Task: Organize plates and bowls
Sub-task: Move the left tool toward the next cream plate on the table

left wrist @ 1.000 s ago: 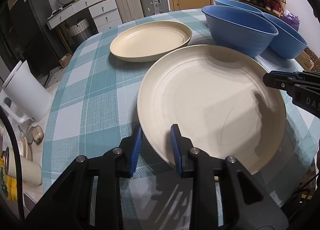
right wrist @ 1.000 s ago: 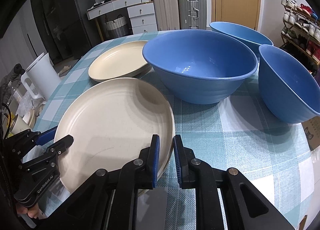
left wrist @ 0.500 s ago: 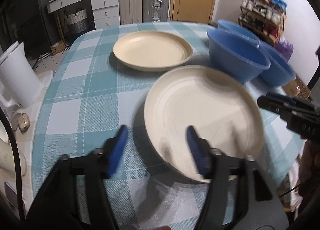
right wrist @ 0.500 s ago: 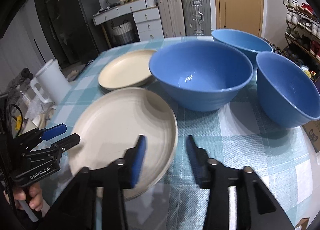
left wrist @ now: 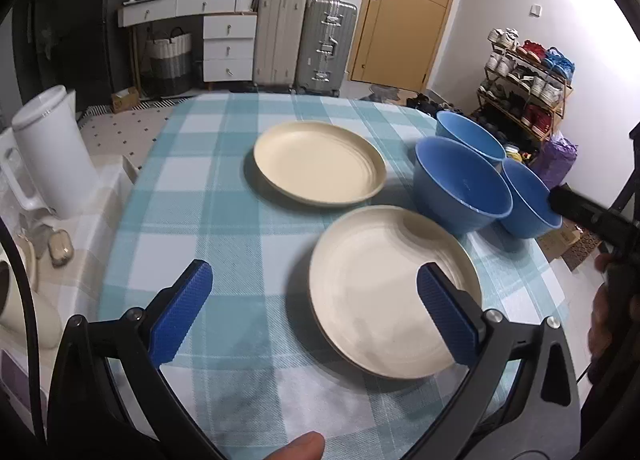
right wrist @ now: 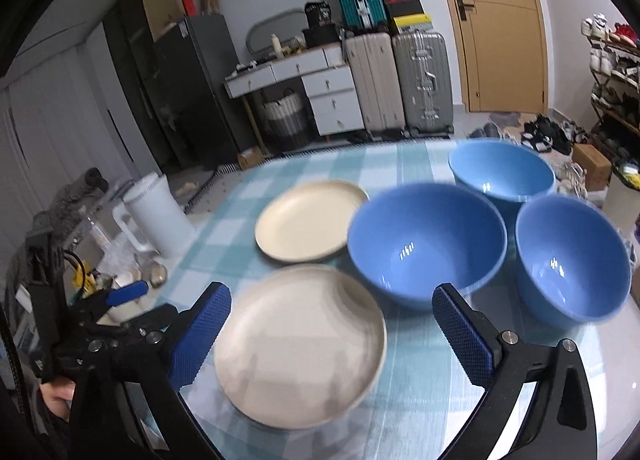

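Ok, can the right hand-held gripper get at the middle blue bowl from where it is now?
Probably yes. The right hand-held gripper is open and the middle blue bowl sits just ahead of it, with nothing between; the near plate lies off to its left.

Both tools let go of the near plate and pulled back

The left tool [left wrist: 312, 308] and right tool [right wrist: 332, 336], a second ago closed on the near plate's [left wrist: 394, 292] rim, now gape wide and sit higher and farther back; the plate lies flat on the desk [left wrist: 224, 220].
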Available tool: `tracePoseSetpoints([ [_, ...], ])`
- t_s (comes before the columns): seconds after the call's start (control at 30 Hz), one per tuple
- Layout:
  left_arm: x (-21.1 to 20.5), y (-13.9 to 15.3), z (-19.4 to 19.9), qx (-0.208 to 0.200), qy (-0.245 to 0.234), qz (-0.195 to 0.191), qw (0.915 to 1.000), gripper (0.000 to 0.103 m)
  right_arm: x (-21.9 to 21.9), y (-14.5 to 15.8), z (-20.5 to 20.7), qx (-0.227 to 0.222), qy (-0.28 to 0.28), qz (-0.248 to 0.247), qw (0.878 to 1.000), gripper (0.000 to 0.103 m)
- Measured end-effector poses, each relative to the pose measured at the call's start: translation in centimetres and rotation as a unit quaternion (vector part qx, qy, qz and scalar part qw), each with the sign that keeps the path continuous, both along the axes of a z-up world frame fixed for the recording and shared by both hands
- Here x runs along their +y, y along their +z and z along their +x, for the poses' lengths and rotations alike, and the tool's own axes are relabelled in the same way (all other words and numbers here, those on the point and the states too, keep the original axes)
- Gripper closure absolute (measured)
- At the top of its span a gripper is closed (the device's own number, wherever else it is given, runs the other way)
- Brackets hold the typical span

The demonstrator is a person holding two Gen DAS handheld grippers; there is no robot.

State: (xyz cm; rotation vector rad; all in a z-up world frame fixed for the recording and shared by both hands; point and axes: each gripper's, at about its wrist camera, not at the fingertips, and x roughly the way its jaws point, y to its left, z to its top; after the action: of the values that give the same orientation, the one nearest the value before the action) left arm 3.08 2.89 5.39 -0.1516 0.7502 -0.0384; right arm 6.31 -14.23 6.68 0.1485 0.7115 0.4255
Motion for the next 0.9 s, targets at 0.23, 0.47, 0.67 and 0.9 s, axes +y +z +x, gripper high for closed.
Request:
tracePoseSetpoints([
  [0.23,1.7,2.5,1.0,-0.013,0.020,-0.005,0.9997,0.001,0.6,3.5,1.2,-0.020,0.010,-0.011,1.000,0.001],
  [0.47,2.9,4.6,2.1,-0.014,0.035,-0.017,0.9992,0.001,0.7,6.1,2.7,-0.025,0.019,0.000,1.000,0.001],
  [0.67,3.6,5.6,3.3,-0.014,0.046,-0.016,0.9987,0.001,0.8,7.8,4.7,-0.024,0.019,0.000,1.000,0.001],
  [0.9,4.1,6.0,5.0,-0.006,0.055,-0.018,0.9983,0.001,1.1,8.9,7.1,-0.018,0.027,-0.003,0.999,0.001],
])
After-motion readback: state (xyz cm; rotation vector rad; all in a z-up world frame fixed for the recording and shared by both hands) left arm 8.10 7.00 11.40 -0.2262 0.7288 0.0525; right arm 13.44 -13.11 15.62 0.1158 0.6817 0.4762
